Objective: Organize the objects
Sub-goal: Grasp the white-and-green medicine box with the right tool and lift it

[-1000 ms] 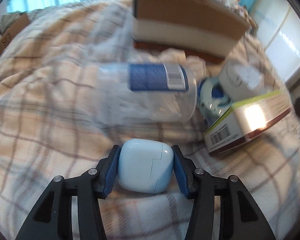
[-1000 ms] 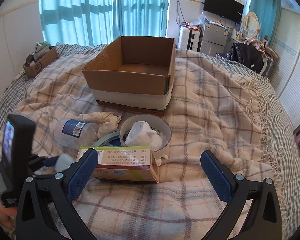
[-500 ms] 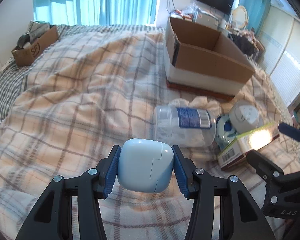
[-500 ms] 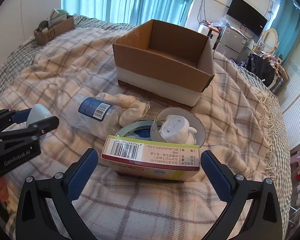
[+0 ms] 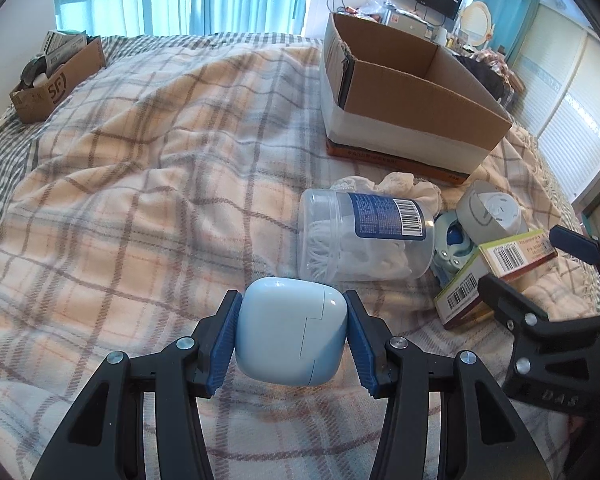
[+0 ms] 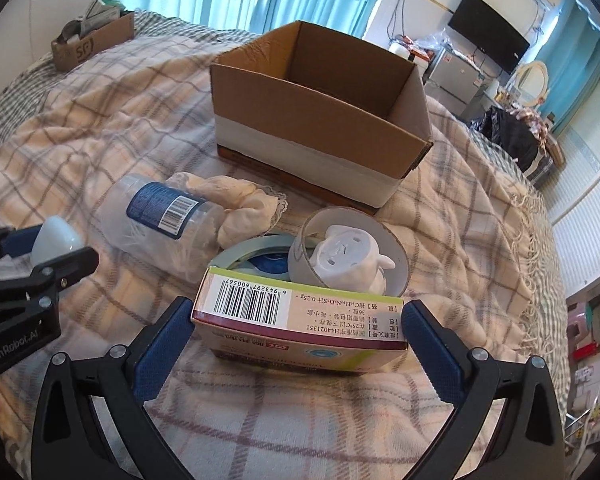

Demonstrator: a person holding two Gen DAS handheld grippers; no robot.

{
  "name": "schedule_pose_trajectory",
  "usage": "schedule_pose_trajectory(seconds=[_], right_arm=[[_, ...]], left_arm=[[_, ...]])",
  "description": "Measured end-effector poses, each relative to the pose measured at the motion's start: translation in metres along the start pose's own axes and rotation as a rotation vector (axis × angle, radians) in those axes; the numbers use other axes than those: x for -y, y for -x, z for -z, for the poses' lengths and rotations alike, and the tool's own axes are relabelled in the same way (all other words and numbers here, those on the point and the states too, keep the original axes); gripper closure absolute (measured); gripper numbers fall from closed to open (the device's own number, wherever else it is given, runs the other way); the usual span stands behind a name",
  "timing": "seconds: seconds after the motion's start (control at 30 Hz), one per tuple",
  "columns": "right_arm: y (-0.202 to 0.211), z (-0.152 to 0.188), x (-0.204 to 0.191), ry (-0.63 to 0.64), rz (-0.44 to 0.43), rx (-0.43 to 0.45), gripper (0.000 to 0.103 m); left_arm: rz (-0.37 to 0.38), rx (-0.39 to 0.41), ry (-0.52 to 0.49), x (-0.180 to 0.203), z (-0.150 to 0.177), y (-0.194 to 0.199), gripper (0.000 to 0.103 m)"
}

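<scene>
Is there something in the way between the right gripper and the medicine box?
Nothing visible. The right gripper is open, with the medicine box already between its fingers; the pads look close to its ends, but contact is unclear.

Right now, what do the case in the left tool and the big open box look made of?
The case looks like glossy, hard, pale blue plastic: smooth rounded corners, a bright highlight and a fine lid seam. The big open box looks like matte brown corrugated cardboard, with a white band around its lower walls, possibly tape or paper.

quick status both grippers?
Left gripper: closed on the pale blue case.
Right gripper: open, fingers straddling the medicine box, not gripping.
</scene>
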State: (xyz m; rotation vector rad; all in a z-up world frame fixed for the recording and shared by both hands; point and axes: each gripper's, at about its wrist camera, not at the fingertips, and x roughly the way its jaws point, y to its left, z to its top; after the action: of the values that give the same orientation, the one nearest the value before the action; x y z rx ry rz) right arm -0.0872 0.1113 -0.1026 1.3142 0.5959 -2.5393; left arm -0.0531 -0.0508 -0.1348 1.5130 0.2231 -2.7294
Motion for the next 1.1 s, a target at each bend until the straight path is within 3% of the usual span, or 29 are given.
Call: schedule_pose_trajectory(seconds=[0.2,0.4,0.53,0.7,0.87,1.0,1.1], right_arm=[[-0.012,-0.005,-0.009,0.033,0.054,-0.023,0.0],[-0.008,-0.003,0.003,-0.018,0.018,0.007,0.001],[0.008,-0.002,0.029,-0.116,-0.077,0.051,0.019],[0.027,0.006,0.071,-0.23,-0.123,0.088,0.02],[0.038,0.016,0.083,-0.219,-0.146,0.093,0.029],[0.05,0.026,0.096,-0.212,-0.069,0.106,0.029],[0.052,0.035,0.119,-0.215,0.087,0.086,0.029]], left_arm=[[-0.001,-0.006,0.008,-0.001,0.001,-0.002,0.051],[-0.002,-0.01,0.016,-0.003,0.001,-0.002,0.051],[0.002,-0.009,0.015,-0.004,0.001,-0.002,0.051],[-0.013,-0.02,0.002,0.0,0.001,-0.003,0.051],[-0.022,-0.016,-0.013,0.003,0.0,0.0,0.051],[-0.023,-0.014,-0.005,0.001,0.0,0.003,0.051],[-0.026,-0.013,-0.007,0.002,0.0,0.004,0.051]])
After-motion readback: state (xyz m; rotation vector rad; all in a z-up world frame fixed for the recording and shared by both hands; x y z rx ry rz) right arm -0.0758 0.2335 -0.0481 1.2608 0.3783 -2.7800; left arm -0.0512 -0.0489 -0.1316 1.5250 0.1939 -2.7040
